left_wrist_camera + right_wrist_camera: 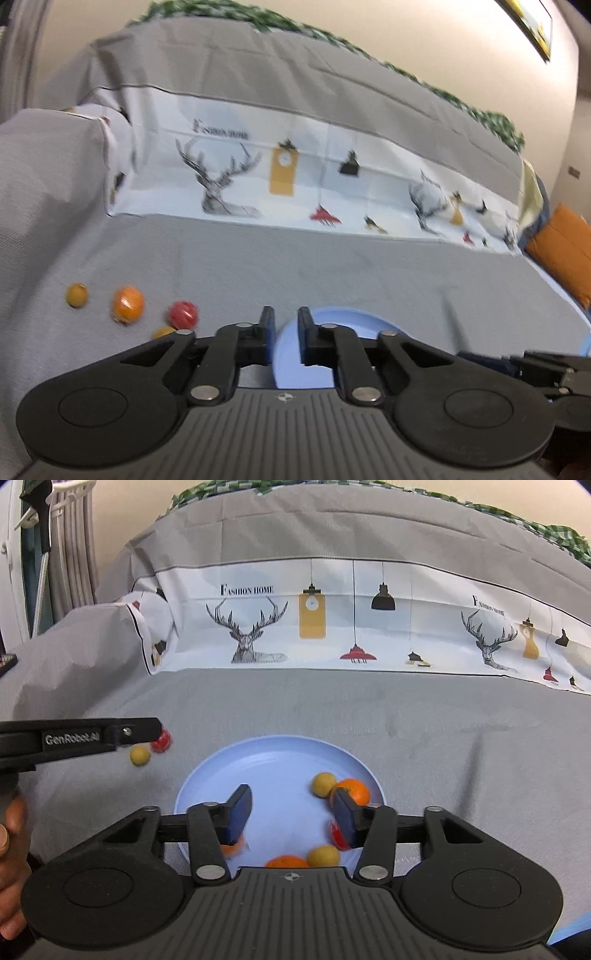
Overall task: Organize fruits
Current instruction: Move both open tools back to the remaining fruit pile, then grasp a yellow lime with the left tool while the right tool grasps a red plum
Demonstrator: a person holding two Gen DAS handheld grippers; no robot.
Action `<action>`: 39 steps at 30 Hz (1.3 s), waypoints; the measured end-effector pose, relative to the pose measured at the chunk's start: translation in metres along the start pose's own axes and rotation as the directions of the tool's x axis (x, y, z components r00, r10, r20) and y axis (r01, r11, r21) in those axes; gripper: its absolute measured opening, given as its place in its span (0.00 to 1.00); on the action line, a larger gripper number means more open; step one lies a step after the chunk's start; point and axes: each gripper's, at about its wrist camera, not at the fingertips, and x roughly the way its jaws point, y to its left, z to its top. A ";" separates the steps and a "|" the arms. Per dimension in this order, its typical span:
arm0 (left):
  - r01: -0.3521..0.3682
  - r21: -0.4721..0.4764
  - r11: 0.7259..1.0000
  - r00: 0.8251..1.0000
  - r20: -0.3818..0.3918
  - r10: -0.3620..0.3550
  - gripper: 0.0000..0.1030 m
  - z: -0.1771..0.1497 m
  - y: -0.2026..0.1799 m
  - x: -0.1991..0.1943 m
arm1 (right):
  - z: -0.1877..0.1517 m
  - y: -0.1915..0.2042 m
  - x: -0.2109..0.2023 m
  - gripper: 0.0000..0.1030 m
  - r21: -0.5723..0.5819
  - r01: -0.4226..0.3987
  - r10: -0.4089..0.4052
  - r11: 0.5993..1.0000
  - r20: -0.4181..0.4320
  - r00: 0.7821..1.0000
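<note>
Fruits in two groups on grey sofa cover (332, 709). Blue plate (258, 764) at centre: oranges (352, 789), tan fruit (323, 783), red fruit (337, 836). Right claw (291, 816) wide open above plate, holding nothing. Left claw (286, 334) narrowly open, empty. Loose fruit left of plate: orange (128, 303), red (183, 314), tan (77, 294).

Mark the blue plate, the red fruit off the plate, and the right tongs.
blue plate (273, 760): right wrist view, bare far inner surface.
red fruit (183, 314): left wrist view, middle of its skin.
right tongs (291, 814): right wrist view, midway between the fingertips.
</note>
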 end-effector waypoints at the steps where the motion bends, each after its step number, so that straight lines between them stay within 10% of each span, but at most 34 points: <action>1: -0.017 -0.004 1.000 1.000 0.014 0.017 0.11 0.003 0.004 -0.002 | 0.001 0.001 0.000 0.29 0.002 -0.008 0.008 1.000 0.007 1.000; 17: -0.241 -0.275 0.931 0.970 -0.057 0.235 0.11 0.026 0.096 0.029 | 0.036 0.060 0.044 0.18 -0.026 -0.190 0.191 0.981 0.032 0.981; 27: -0.511 -0.229 0.829 0.858 -0.073 0.509 0.14 0.024 0.113 0.059 | 0.054 0.102 0.110 0.19 0.029 -0.257 0.258 0.966 -0.011 0.966; 32: -0.570 -0.216 0.793 0.821 -0.100 0.563 0.36 0.021 0.125 0.080 | 0.059 0.111 0.141 0.27 0.067 -0.263 0.267 0.962 -0.048 0.963; 39: -0.602 -0.210 0.770 0.798 -0.129 0.588 0.38 0.017 0.139 0.099 | 0.061 0.119 0.182 0.39 0.099 -0.255 0.267 0.962 -0.146 0.952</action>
